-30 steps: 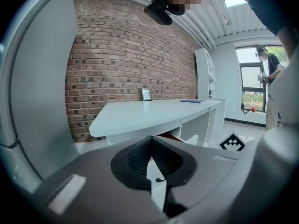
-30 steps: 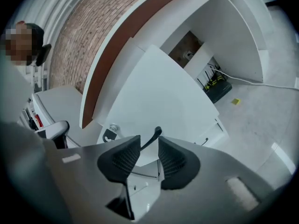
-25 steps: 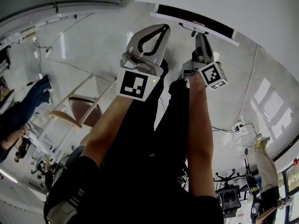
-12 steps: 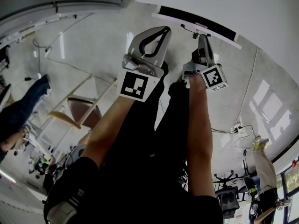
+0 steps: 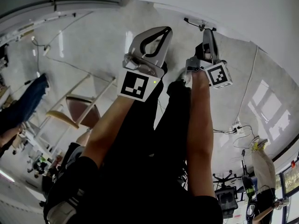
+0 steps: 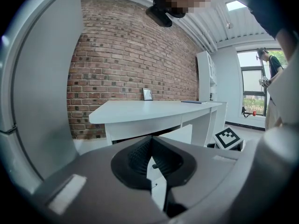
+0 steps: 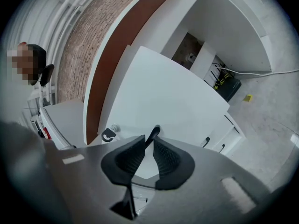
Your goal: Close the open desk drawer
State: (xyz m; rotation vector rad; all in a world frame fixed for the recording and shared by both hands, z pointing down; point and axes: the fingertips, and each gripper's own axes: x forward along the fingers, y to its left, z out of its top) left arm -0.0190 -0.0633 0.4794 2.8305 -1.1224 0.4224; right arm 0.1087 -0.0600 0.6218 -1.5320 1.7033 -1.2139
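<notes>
Drawer handle [image 7: 154, 131] between just-closing right tongs [image 7: 149, 142]

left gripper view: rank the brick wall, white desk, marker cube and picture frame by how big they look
1. red brick wall
2. white curved-top desk
3. black-and-white square marker cube, though it is nearer the camera, so its lead over the frame is unsure
4. small framed picture on the desk

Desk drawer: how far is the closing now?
Done: the head view shows no dark gap under the desk, so the drawer looks about shut. In hand: right gripper, jaws just closing, pinches the handle; left gripper shut, empty. Left: confirm flush, release.
</notes>
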